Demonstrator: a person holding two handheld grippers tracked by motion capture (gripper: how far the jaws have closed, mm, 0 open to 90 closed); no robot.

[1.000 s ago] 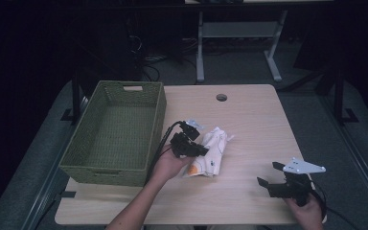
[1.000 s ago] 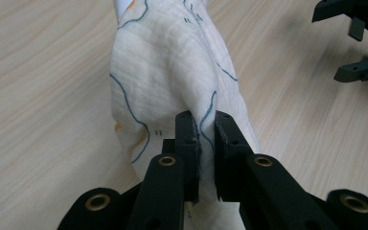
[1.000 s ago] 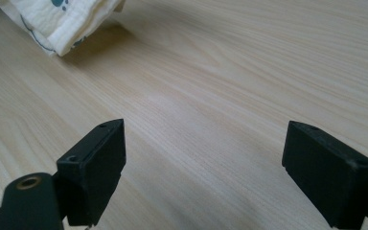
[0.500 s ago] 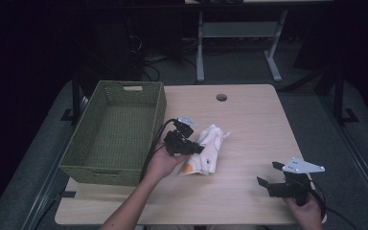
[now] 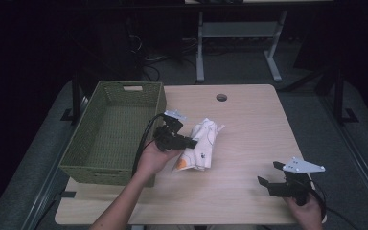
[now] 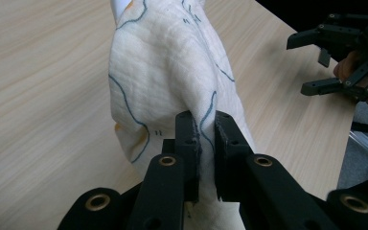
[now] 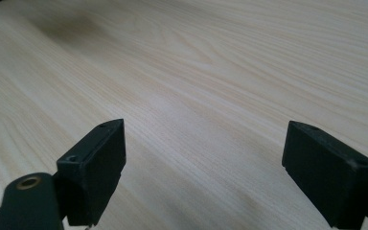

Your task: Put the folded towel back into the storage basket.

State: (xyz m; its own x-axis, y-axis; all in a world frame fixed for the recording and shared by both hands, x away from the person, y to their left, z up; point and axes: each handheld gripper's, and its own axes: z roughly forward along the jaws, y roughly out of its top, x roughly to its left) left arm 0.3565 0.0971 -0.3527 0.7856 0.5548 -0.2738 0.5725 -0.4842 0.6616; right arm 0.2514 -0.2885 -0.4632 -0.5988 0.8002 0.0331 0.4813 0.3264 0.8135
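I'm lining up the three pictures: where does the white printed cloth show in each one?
High view: the white printed cloth lies mid-table, right of the green basket, nipped by the left tongs.
Left gripper view: centre, a fold pinched between the jaws.
Right gripper view: bare tabletop ahead of the open right tongs.
Shared landmark: the wooden table.

A cream cloth (image 6: 167,72) with thin blue lines and an orange patch lies on the pale wood-grain bench (image 5: 249,124), beside an olive-green woven basket (image 5: 110,134).

table: (image 5: 249,143) light wood, round hole (image 5: 221,97) near far edge
floor: (image 5: 239,67) grey, cables (image 5: 165,60) lying behind
frame: (image 5: 239,29) pale metal stand beyond table
light: dim room
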